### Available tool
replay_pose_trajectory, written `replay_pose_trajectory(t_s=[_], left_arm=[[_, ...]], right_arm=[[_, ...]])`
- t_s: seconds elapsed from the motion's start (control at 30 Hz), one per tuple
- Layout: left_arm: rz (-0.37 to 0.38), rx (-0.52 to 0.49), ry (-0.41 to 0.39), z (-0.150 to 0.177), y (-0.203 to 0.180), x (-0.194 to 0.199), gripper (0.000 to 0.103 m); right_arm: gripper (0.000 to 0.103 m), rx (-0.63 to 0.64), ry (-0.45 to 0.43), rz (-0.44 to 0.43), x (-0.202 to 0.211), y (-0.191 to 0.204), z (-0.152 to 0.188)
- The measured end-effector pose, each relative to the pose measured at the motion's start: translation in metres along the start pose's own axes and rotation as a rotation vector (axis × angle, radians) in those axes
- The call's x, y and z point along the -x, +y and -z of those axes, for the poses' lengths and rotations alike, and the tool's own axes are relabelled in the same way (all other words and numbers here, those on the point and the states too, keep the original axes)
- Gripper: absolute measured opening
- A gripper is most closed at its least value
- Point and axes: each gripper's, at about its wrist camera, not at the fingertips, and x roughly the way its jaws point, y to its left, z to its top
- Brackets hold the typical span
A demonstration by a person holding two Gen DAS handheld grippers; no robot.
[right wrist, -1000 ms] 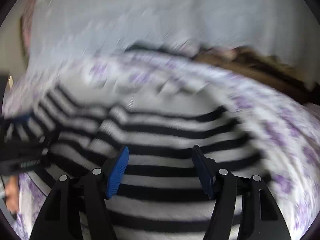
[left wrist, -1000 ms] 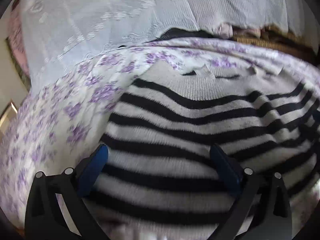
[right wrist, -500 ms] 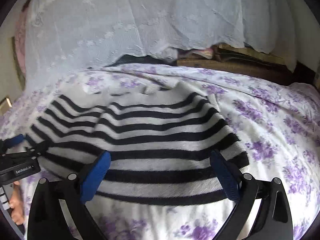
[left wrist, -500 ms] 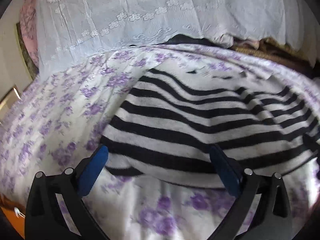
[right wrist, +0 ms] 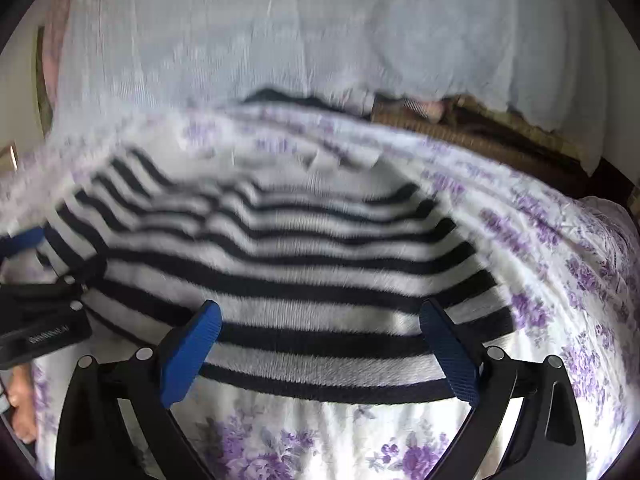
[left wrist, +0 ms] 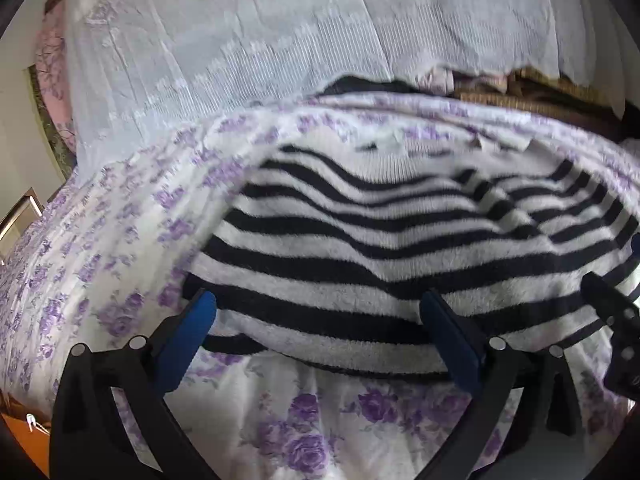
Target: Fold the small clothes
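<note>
Black-and-white striped fuzzy knit sweater point(left wrist: 400, 248) is seen spread flat on purple-floral white bedsheet point(left wrist: 100, 240), just ahead of both grippers. Left gripper point(left wrist: 316, 332) & right gripper point(right wrist: 320, 340) are released, jaws wide, nothing held. Judged soft, light, floppy; best pinched at near hem corners. White lace cover point(left wrist: 280, 40) lies beyond; nothing obstructs.

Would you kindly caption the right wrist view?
Open right tool over a striped sweater lying on a floral bedspread.

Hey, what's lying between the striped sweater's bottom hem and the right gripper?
Only bare floral bedsheet: in the right wrist view, nothing else lies between the striped sweater hem and the open right gripper.
</note>
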Motion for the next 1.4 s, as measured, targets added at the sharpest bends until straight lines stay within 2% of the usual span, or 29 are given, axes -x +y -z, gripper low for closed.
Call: replay_pose_trajectory(t_s=[0.07, 0.13, 0.2, 0.27, 0.37, 0.47, 0.5, 0.57, 0.6, 0.63, 0.67, 0.7, 0.77, 0.83, 0.87, 0.9, 0.93, 0.97, 1.0, 1.03, 1.1, 1.17, 1.23, 1.27, 1.3, 1.33, 1.4], left_arm=[[-0.01, 0.024, -0.021, -0.002, 0.005, 0.003, 0.099], [-0.028, 0.04, -0.009, -0.002, 0.008, -0.001, 0.099], [-0.055, 0.056, 0.072, -0.002, 0.013, -0.019, 0.099], [-0.012, 0.089, 0.125, -0.003, 0.021, -0.03, 0.099], [-0.011, 0.097, 0.111, -0.003, 0.023, -0.027, 0.099], [-0.026, 0.088, 0.07, -0.003, 0.021, -0.018, 0.099], [-0.029, 0.091, 0.054, -0.003, 0.021, -0.014, 0.099], [-0.033, 0.097, 0.036, -0.003, 0.022, -0.012, 0.099], [-0.049, 0.097, 0.062, -0.004, 0.023, -0.018, 0.099], [-0.04, 0.105, 0.111, -0.004, 0.024, -0.027, 0.099], [0.009, 0.139, 0.166, -0.004, 0.031, -0.038, 0.099], [0.051, 0.182, 0.177, -0.004, 0.039, -0.04, 0.099], [0.076, 0.245, 0.162, -0.006, 0.052, -0.034, 0.099], [0.052, 0.272, 0.112, -0.009, 0.06, -0.024, 0.099], [0.039, 0.286, 0.068, -0.012, 0.066, -0.018, 0.099], [0.003, 0.288, 0.054, -0.013, 0.07, -0.019, 0.099], [-0.05, 0.283, 0.07, -0.014, 0.074, -0.025, 0.099], [-0.08, 0.289, 0.163, -0.01, 0.08, -0.046, 0.099], [-0.039, 0.317, 0.216, -0.008, 0.086, -0.057, 0.099], [-0.003, 0.364, 0.227, -0.006, 0.093, -0.06, 0.099], [0.011, 0.399, 0.179, -0.008, 0.1, -0.047, 0.099], [-0.011, 0.406, 0.113, -0.01, 0.102, -0.033, 0.099], [-0.047, 0.388, 0.074, -0.014, 0.103, -0.029, 0.099], [-0.126, 0.352, 0.121, -0.015, 0.101, -0.043, 0.099], [-0.121, 0.358, 0.219, -0.012, 0.104, -0.063, 0.099], [-0.072, 0.42, 0.249, -0.011, 0.113, -0.07, 0.099], [-0.029, 0.47, 0.224, -0.011, 0.123, -0.064, 0.099]], right_arm=[[0.1, -0.032, 0.044, 0.011, -0.01, -0.008, -0.001], [0.1, -0.08, 0.121, 0.007, -0.027, -0.019, -0.002], [0.1, -0.093, 0.139, -0.02, -0.031, -0.022, -0.002], [0.1, -0.075, 0.128, -0.004, -0.028, -0.019, -0.002], [0.1, -0.105, 0.049, -0.011, -0.013, -0.025, -0.002], [0.1, -0.193, -0.024, 0.002, -0.001, -0.043, -0.002], [0.1, -0.229, 0.005, 0.004, -0.007, -0.05, 0.0], [0.1, -0.273, 0.134, -0.013, -0.032, -0.06, 0.003], [0.1, -0.275, 0.14, -0.023, -0.034, -0.062, 0.001], [0.1, -0.281, 0.125, -0.031, -0.031, -0.063, 0.002], [0.1, -0.291, 0.111, -0.036, -0.027, -0.065, 0.002], [0.1, -0.311, 0.081, -0.04, -0.021, -0.068, 0.003], [0.1, -0.347, 0.004, -0.037, -0.005, -0.074, 0.003], [0.1, -0.37, -0.067, 0.027, 0.009, -0.081, 0.001], [0.1, -0.376, -0.055, 0.062, 0.006, -0.084, 0.001], [0.1, -0.383, 0.016, 0.067, -0.008, -0.088, 0.001], [0.1, -0.392, 0.104, 0.052, -0.025, -0.092, 0.001], [0.1, -0.443, 0.205, -0.006, -0.046, -0.101, 0.006], [0.1, -0.47, 0.17, -0.022, -0.042, -0.108, 0.004], [0.1, -0.501, 0.136, -0.017, -0.035, -0.114, 0.005], [0.1, -0.552, 0.099, -0.007, -0.027, -0.123, 0.01], [0.1, -0.589, 0.083, -0.023, -0.024, -0.13, 0.011], [0.1, -0.596, 0.109, -0.018, -0.029, -0.13, 0.014], [0.1, -0.581, 0.136, -0.01, -0.034, -0.128, 0.015], [0.1, -0.555, 0.144, 0.005, -0.035, -0.125, 0.012], [0.1, -0.548, 0.143, 0.009, -0.033, -0.124, 0.013], [0.1, -0.568, 0.132, -0.013, -0.03, -0.127, 0.017]])
